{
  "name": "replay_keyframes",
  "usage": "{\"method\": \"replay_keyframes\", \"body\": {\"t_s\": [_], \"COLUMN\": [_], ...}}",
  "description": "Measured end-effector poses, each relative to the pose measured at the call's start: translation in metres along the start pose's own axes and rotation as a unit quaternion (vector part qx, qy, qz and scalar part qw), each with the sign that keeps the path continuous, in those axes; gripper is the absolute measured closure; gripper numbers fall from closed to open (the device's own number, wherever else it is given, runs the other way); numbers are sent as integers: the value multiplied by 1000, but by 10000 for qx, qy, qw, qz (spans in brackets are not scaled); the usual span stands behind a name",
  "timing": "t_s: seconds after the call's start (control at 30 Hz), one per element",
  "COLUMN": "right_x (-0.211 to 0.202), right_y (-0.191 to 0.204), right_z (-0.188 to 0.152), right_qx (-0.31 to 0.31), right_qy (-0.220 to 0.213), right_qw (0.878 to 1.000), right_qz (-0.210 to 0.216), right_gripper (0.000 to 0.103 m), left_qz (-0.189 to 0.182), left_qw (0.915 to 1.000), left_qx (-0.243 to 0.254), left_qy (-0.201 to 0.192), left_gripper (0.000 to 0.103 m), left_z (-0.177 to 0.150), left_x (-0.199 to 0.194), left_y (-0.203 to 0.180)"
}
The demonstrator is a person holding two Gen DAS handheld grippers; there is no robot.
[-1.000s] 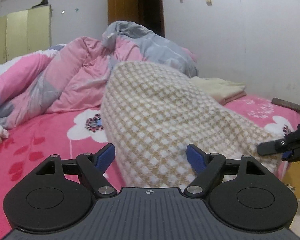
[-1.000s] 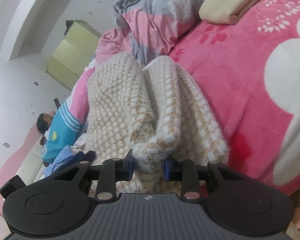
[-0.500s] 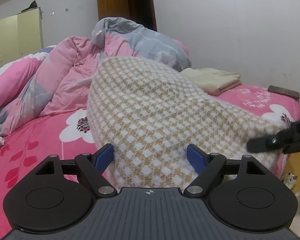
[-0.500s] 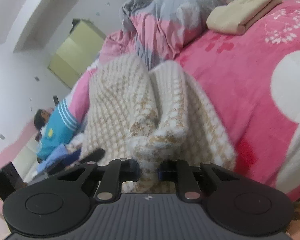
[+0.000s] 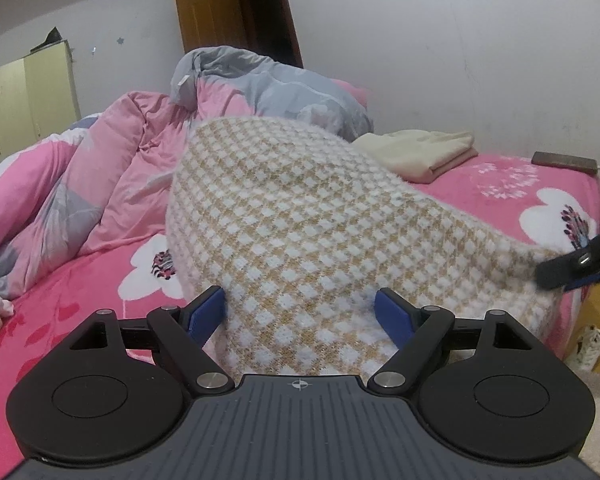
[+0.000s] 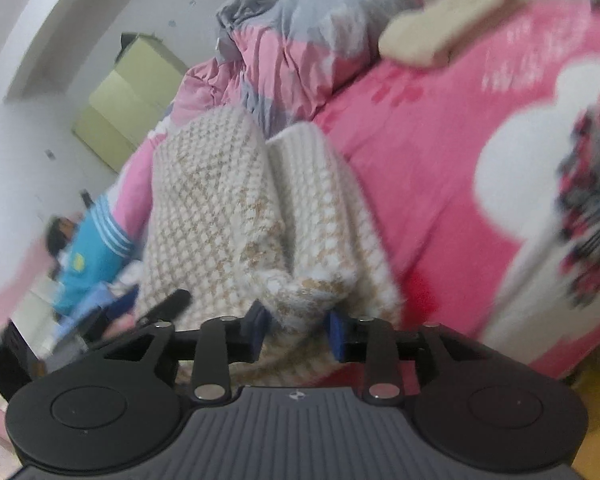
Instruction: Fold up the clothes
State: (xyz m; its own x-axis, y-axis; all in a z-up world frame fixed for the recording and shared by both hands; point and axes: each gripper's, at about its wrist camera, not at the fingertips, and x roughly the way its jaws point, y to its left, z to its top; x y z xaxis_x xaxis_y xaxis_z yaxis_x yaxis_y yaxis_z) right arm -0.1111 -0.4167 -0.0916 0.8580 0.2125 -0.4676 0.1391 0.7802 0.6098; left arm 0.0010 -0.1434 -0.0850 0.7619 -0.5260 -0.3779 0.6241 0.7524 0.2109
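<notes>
Two grippers flank a checked knit garment (image 5: 300, 216) humped over the pink bed (image 5: 500, 184). Left gripper (image 5: 300, 314): jaws wide, fabric between. Right gripper (image 6: 296, 330): jaws opening after a tighter pinch, bunched edge still between them, suggesting release of the fold.

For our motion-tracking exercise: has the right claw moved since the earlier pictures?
Yes: right claw sits slightly rightward, lower against the bedsheet flower.

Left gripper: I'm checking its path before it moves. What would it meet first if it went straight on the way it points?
The left gripper would almost at once meet the checked sweater, already bulging between its open jaws.
</notes>
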Motion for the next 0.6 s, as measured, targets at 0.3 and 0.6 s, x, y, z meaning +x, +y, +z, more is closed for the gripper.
{"method": "replay_keyframes", "body": {"t_s": [0.3,0.6], "right_x": [-25,55], "right_y": [93,210], "right_z": [14,57], "right_qx": [-2235,-3980], "right_qy": [-932,-1121], "right_qw": [9685,9105], "right_qz": [-576,32], "right_gripper": [69,74], "left_qz": [-36,-18], "left_qw": [9998,9993], "left_qx": [14,75], "left_qy": [-169,-374], "left_gripper": [21,21], "left_z": [-5,-12], "left_x": [0,0], "left_y": [-1,-1]}}
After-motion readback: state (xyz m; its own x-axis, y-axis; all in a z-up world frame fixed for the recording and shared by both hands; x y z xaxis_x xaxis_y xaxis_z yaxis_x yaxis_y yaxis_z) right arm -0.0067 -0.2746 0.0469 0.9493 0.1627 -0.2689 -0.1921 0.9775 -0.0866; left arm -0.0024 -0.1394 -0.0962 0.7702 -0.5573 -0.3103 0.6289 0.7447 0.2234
